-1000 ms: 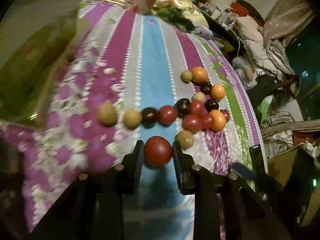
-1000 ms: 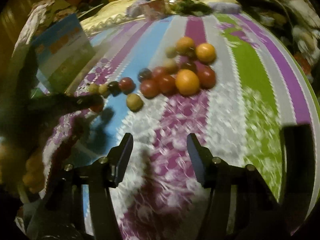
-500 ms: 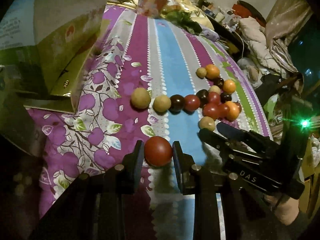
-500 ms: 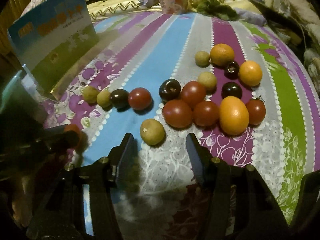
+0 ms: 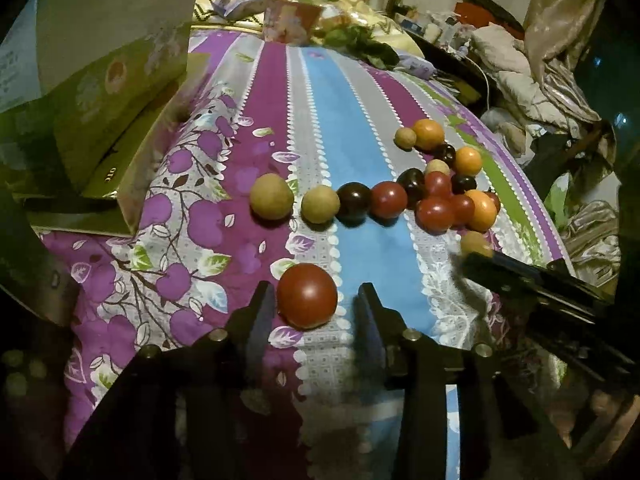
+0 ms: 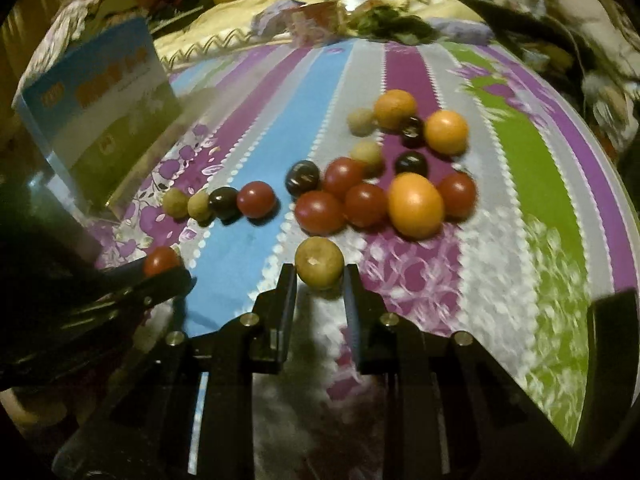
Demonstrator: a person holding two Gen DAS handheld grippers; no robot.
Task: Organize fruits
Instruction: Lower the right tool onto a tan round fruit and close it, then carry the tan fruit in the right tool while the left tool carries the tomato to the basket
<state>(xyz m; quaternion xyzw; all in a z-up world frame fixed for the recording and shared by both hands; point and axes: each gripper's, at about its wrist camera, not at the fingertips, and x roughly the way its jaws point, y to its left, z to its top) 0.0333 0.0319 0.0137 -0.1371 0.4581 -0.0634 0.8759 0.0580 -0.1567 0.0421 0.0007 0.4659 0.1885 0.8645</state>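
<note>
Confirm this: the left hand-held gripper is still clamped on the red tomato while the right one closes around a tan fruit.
Not quite. The left wrist view shows the left hand-held gripper open, the red tomato released onto the cloth. The right hand-held gripper does bracket the tan fruit.

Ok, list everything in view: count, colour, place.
tomatoes: 6, red; one in the row, four in the cluster, one between the left gripper's fingers.
tan fruits: 5, tan; two in the row, two in the cluster, one in the right gripper.
dark fruits: 4, near black; one in the row, three in the cluster.
oranges: 3, orange; cluster.
box: 1, blue-green; left.
cloth: 1, striped; underneath.
clutter: uncounted, mixed; far end.
left gripper: black, open.
right gripper: black, shut on a tan fruit.
</note>
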